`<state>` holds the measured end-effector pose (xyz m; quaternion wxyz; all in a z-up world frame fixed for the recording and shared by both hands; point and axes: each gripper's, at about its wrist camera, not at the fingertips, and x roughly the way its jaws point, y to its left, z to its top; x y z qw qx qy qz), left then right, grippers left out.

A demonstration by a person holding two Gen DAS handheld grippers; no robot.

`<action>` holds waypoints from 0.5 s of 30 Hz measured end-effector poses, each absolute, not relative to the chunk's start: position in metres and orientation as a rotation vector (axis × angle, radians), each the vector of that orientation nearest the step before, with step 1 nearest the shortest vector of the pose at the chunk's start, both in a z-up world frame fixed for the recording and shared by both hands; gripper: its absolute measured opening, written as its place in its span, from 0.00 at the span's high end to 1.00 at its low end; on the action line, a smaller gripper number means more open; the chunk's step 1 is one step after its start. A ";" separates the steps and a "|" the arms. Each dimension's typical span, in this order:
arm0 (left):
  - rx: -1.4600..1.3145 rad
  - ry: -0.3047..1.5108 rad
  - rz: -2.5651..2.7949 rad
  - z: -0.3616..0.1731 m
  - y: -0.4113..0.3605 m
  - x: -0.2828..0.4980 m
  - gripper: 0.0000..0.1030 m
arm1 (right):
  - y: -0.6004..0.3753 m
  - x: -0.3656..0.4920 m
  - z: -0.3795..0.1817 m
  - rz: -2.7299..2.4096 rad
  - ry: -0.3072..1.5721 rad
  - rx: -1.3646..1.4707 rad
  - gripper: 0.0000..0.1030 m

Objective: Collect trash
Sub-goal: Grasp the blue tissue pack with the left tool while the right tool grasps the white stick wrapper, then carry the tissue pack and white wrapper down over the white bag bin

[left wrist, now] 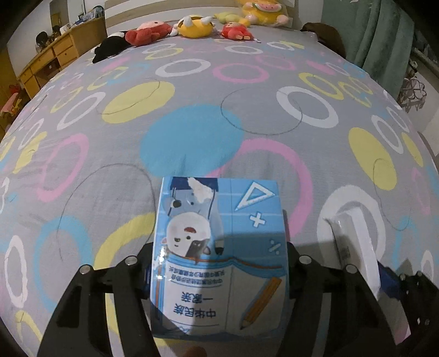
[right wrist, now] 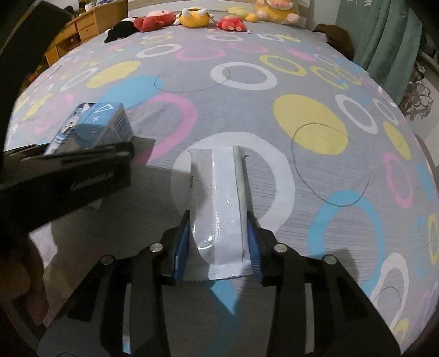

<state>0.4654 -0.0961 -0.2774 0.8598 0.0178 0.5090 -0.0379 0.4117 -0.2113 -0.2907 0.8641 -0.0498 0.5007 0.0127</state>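
Bedroom scene: wide bed [left wrist: 192, 82] under a grey sheet printed with pink, yellow, white and blue rings and discs. Row of plush toys [left wrist: 192, 26] along the far edge — black, red, yellow, small red, large yellow. Wooden dresser [left wrist: 52, 57] to the far left, green curtain [left wrist: 384, 33] to the far right, dark brown bundle [left wrist: 326, 34] near it. Left gripper [left wrist: 219, 274] clenched on a blue milk carton [left wrist: 219, 255], cartoon print and Chinese lettering facing the camera upside down, black fingers pressed against both sides; carton raised above the sheet, shadow falling beneath. Same carton [right wrist: 93, 126] seen in the right wrist view at the left, gripped in that black tool. Right gripper [right wrist: 218, 247] clamped on a white plastic wrapper [right wrist: 219, 203], blue pads [right wrist: 182, 247] squeezing its lower part, serrated end toward the camera, open-looking top pointing away over a white ring of the sheet. Wrapper [left wrist: 354, 241] also visible at the right of the left wrist view, just beside the carton.
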 end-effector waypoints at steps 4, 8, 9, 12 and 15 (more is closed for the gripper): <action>0.054 1.070 -0.084 -0.277 -0.094 0.456 0.39 | -0.210 0.413 -0.291 0.017 1.052 -0.105 0.65; 0.068 1.065 -0.091 -0.278 -0.090 0.448 0.39 | -0.210 0.413 -0.292 0.010 1.045 -0.100 0.64; 0.071 1.063 -0.091 -0.278 -0.090 0.447 0.39 | -0.208 0.410 -0.291 0.007 1.043 -0.098 0.64; 0.063 1.067 -0.088 -0.277 -0.087 0.443 0.39 | -0.207 0.408 -0.292 0.005 1.039 -0.108 0.64; 0.053 1.071 -0.084 -0.276 -0.086 0.437 0.39 | -0.209 0.408 -0.290 0.005 1.046 -0.099 0.65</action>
